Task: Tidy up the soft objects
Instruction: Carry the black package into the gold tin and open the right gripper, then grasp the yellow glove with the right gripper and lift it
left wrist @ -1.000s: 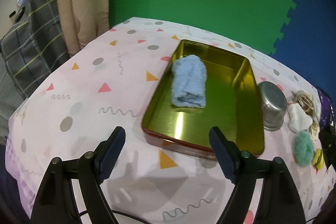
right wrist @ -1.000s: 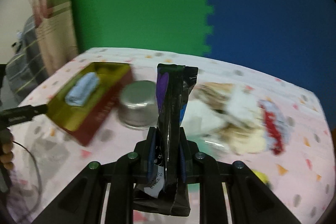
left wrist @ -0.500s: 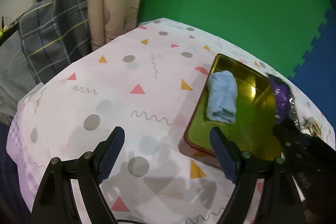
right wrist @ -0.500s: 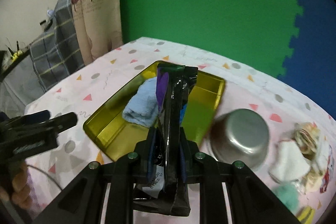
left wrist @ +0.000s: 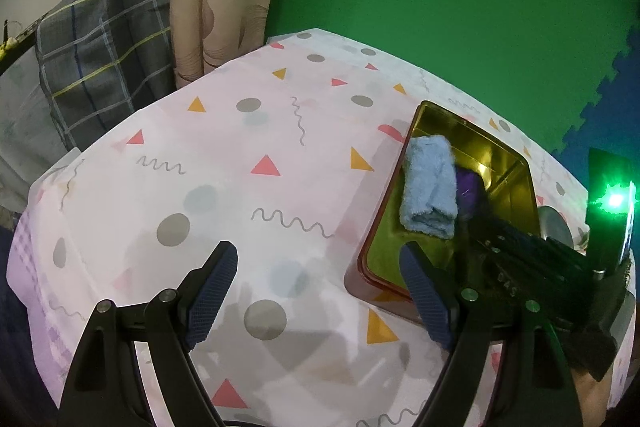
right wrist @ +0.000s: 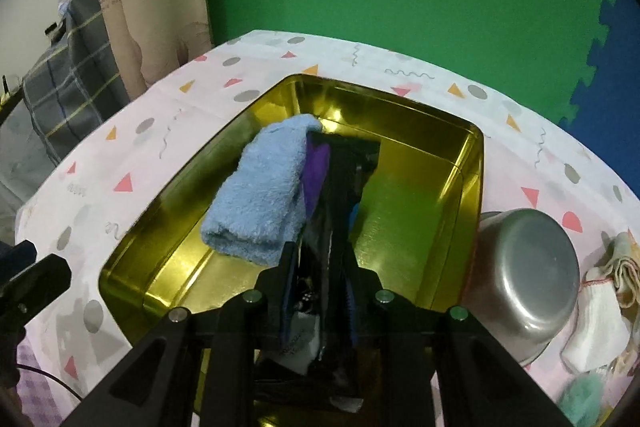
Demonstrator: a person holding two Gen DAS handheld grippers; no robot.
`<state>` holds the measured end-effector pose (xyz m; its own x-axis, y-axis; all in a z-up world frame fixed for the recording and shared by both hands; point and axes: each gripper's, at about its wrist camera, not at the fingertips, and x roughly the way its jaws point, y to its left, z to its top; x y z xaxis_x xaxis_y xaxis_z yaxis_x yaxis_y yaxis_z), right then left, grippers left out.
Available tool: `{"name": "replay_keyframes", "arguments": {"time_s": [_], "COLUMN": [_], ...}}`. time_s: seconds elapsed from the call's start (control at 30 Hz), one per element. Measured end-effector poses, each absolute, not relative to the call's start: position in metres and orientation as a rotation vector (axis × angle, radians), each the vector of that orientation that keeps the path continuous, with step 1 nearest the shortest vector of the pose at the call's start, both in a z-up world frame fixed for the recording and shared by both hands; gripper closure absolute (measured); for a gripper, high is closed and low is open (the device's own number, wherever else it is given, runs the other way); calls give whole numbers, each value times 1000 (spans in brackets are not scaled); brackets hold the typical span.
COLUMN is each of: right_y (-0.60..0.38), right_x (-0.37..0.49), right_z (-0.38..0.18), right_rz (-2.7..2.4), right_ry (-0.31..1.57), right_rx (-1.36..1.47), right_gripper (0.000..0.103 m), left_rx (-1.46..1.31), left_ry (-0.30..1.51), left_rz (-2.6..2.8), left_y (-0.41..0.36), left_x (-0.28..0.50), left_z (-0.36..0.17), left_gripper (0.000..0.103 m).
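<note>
Black-and-purple pouch [right wrist: 332, 195]: your right gripper [right wrist: 318, 267] pinches it at its near end, jaws pressed onto the crinkled film. It reaches into the gold tin [right wrist: 470, 163], touching the right side of the folded blue towel [right wrist: 260, 195]. Long axis runs 6 to 12 o'clock in the right wrist view, free end pointing to 12. Judged light, soft and slick; film likely slips or buckles, so hold low across the sealed end, not the belly. Towel lies roughly parallel, fluffy, compressible, easy to pinch mid-fold. Your left gripper [left wrist: 320, 291] hovers over the tablecloth [left wrist: 240, 131] at the tin's 9 o'clock, jaws spread, nothing between them.
</note>
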<state>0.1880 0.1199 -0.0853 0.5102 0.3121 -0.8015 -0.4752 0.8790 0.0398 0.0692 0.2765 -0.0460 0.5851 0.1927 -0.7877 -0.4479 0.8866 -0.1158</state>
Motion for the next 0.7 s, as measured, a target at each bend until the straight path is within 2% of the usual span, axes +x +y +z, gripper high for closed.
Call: {"name": "replay_keyframes", "arguments": {"time_s": [0.03,0.1,0.13,0.43,0.7], "right_y": [121,120,118,37,-99], "right_x": [187,185,183,128,99], "right_z": [-85,-83,-81,-29,-30], "right_rz": [473,466,459,432,195], "right_ry": [912,896,887,752,767], "right_rx": [-207,-213,-209,-196,-195], "right_gripper": [79,61,58,57,54], "left_rx": [-311,-305,-306,-270,-190], "left_ry": [871,866,863,855,861], "left_rz": [381,383,381,345,249], "left_y": [275,274,274,256,217], "left_x": [69,68,68,69,71], "left_z": [-46,-45,-45,-41,-39], "left_gripper": [23,23,23,23,23]}}
